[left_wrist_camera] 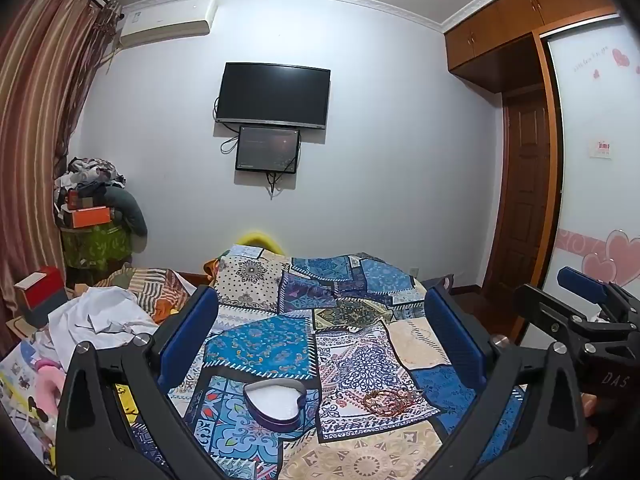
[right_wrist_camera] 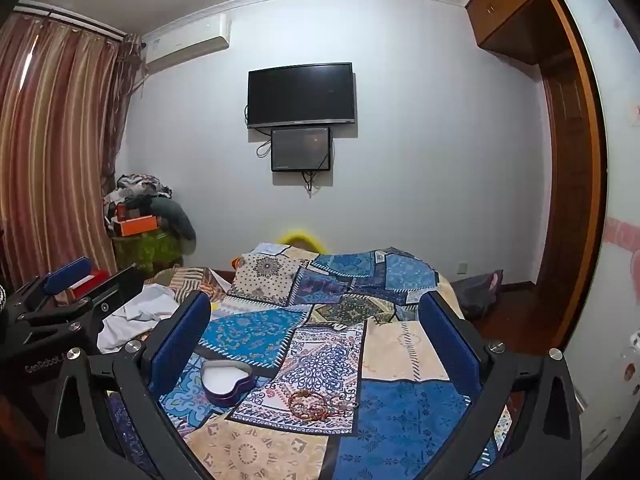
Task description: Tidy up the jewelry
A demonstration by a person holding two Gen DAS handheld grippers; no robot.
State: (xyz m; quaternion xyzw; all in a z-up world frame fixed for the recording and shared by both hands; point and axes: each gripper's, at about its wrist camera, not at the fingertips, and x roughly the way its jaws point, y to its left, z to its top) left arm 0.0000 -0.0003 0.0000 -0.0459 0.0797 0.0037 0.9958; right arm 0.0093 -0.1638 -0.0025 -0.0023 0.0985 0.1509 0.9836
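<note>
Item: beaded bracelets [right_wrist_camera: 316, 402] tangled beside heart-shaped tin [right_wrist_camera: 227, 380], on soft patchwork bedspread [right_wrist_camera: 400, 412]. Left gripper [left_wrist_camera: 320, 336] and right gripper [right_wrist_camera: 316, 332] both spread wide, empty. Risk: pinching one strand likely drags the cluster or snags cloth

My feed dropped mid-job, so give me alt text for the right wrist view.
An open heart-shaped box and a tangle of beaded bracelets lie apart on a patchwork bedspread, framed by the right gripper with jaws wide and empty. The left gripper hovers at the left edge.
</note>
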